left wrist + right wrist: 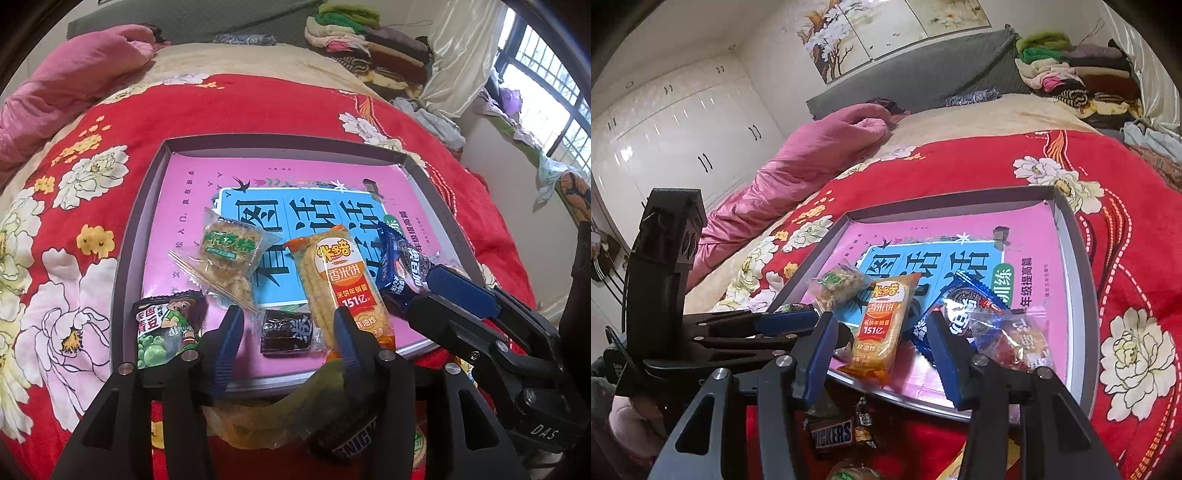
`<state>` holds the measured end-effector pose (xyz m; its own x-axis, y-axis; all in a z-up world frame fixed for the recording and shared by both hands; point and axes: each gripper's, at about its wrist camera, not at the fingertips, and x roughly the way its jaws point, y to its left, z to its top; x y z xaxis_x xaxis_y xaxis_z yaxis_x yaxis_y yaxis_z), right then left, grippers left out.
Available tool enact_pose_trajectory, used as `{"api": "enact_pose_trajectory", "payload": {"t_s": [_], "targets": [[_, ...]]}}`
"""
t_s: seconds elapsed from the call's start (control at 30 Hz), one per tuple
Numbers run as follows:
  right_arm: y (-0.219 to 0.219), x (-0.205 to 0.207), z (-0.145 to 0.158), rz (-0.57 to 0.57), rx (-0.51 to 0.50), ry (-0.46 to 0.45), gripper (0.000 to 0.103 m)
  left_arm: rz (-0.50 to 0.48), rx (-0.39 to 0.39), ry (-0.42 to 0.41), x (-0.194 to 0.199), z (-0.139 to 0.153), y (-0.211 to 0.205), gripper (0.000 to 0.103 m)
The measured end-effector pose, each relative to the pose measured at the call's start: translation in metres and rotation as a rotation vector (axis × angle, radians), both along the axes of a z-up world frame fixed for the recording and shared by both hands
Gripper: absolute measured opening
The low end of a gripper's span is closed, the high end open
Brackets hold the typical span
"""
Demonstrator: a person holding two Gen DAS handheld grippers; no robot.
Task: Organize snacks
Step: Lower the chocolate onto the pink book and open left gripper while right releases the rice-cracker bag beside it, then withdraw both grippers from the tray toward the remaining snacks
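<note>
Hovering side by side, both claws (288, 343) (882, 354) tilt down over the tray (140, 221).

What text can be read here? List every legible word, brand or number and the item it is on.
"151亿" and "香米饼": orange rice cracker pack.
"青豆": green pea packet.
"NICKERS", first letter hidden: chocolate bar.
"DAS": right hand-held gripper, on its body.
"年级提高篇": pink book cover.
Other print is too small or blurred.

Snickers bar (832, 432): first letters hidden | green-label packet (849, 473): cut off at bottom edge
</note>
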<state>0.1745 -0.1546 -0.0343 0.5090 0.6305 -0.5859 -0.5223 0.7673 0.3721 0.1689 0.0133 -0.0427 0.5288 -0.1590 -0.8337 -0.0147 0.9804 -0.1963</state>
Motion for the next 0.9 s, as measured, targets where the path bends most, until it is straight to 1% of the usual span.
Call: {"api": "enact_pose_trajectory", "payload": {"t_s": [0.13,0.47,0.6,0.9], "targets": [[0.0,-0.001,0.001,-0.001,-0.01,-0.01,0.052,0.005,-0.012,0.001,-0.001,0.001,0.001,0.059],[-0.003,-0.001,0.003,-0.01,-0.011,-0.021,0.054,0.0,0.007,-0.016,-0.005,0.007,-0.001,0.061],[-0.004,0.0,0.005,-0.014,-0.011,-0.026,0.055,0.001,0.016,-0.027,-0.007,0.009,-0.001,0.07],[-0.004,-0.002,0.007,-0.017,-0.012,-0.031,0.055,0.004,0.023,-0.05,-0.011,0.015,0.0,0.074]]}}
